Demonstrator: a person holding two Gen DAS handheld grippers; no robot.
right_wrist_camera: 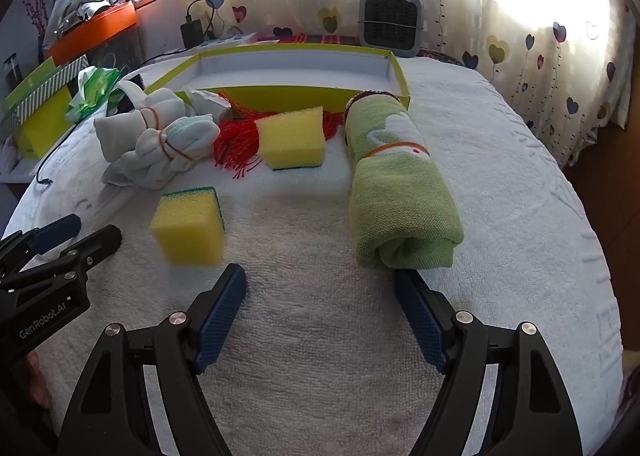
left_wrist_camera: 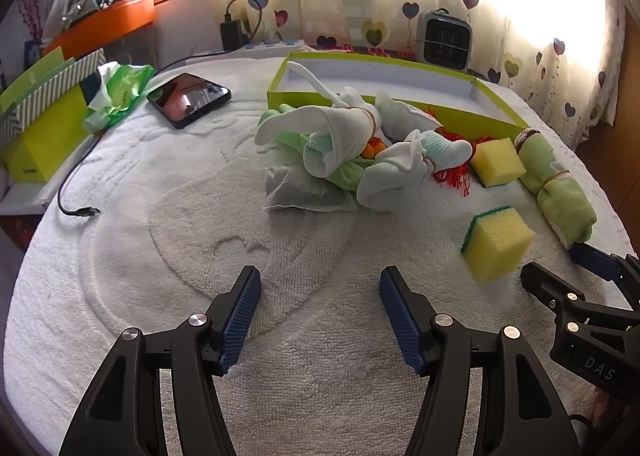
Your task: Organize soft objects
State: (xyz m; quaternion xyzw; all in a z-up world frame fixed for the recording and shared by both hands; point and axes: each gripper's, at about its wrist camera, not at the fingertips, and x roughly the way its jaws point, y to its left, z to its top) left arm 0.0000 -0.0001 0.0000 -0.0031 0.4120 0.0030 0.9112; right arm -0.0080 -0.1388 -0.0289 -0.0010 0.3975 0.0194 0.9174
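Nearest the cameras, the left gripper (left_wrist_camera: 320, 316) hangs tilted down over the white towel (left_wrist_camera: 200, 256) that covers the surface, its blue-padded jaws spread wide with nothing between them. The right gripper (right_wrist_camera: 320, 316) is likewise released and empty, its right finger tip just beside the near end of the rolled green towel (right_wrist_camera: 400, 192). Between the two grippers a yellow sponge with a green scouring side (right_wrist_camera: 190, 226) looks blurred at its lower edge; whether it rests on the towel I cannot tell. The rolled green towel, bound by an orange rubber band, lies lengthwise away from the right gripper. Beyond the near sponge sits a second yellow sponge (right_wrist_camera: 292, 138), touching a bunch of red threads (right_wrist_camera: 236, 146). To the left of these lies a heap of white and pale-green rolled cloths (left_wrist_camera: 348, 148) tied with rubber bands, with a grey pouch (left_wrist_camera: 304, 196) at its near edge. Behind the heap stands a shallow lime-green box (left_wrist_camera: 404, 64), open, with a white strip of cloth hanging over its near left corner. Further left lies a dark tablet (left_wrist_camera: 188, 98) beside a black cable (left_wrist_camera: 76, 192), and at the back a small grey fan (right_wrist_camera: 390, 22) stands before the heart-patterned curtain (right_wrist_camera: 540, 36).
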